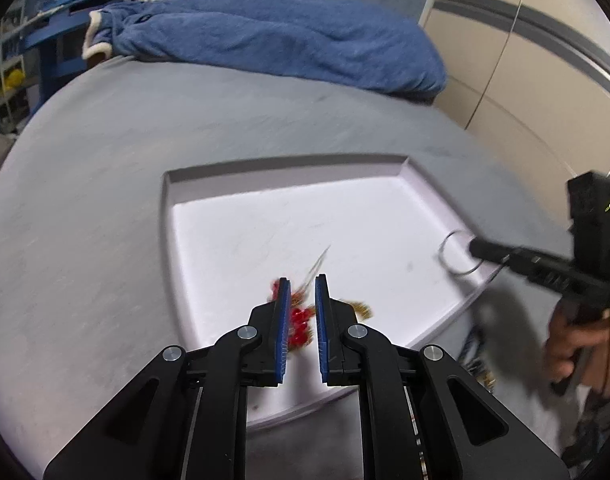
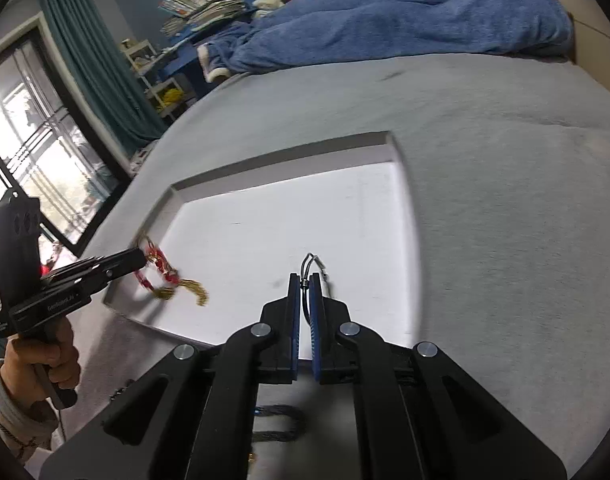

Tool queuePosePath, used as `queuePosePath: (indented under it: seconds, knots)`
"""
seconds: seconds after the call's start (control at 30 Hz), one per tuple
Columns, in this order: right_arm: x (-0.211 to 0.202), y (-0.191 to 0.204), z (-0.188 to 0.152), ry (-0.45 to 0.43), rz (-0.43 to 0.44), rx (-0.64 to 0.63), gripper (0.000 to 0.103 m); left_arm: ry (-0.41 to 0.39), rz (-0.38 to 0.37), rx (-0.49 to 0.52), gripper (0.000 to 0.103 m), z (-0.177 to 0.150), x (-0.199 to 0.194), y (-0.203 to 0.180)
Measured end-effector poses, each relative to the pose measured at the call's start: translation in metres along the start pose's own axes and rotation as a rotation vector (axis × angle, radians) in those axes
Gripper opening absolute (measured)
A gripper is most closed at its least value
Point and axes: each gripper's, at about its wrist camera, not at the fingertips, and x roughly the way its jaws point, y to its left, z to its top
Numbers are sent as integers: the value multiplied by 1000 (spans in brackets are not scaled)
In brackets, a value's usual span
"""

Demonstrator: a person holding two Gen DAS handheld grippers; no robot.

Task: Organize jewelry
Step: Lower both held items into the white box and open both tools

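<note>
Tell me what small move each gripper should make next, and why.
Probably lower both and open. The left gripper holds the red beaded necklace and the right gripper holds the silver bangle, both already over the white tray.

A tray [image 1: 185,240] lies on the bed [image 1: 105,160] just ahead of both grippers, with a blanket [image 1: 285,36] heaped beyond it. The beaded piece [image 2: 165,272] hangs over the tray at the left gripper [image 1: 302,284]; the ring [image 1: 459,254] sits at the right gripper [image 2: 304,280], to its right.
</note>
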Motion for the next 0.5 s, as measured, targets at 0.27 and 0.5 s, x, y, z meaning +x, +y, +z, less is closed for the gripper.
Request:
queuePosePath:
  seconds: [0.27,0.5]
  knots:
    - [-15,2,-7,-40,-12,-28,43,-50,44,59,70,-15,-18,-11]
    - [-36,0,-30,-112,-51,-30,48,-97,34,62,77,-40,-42,-23]
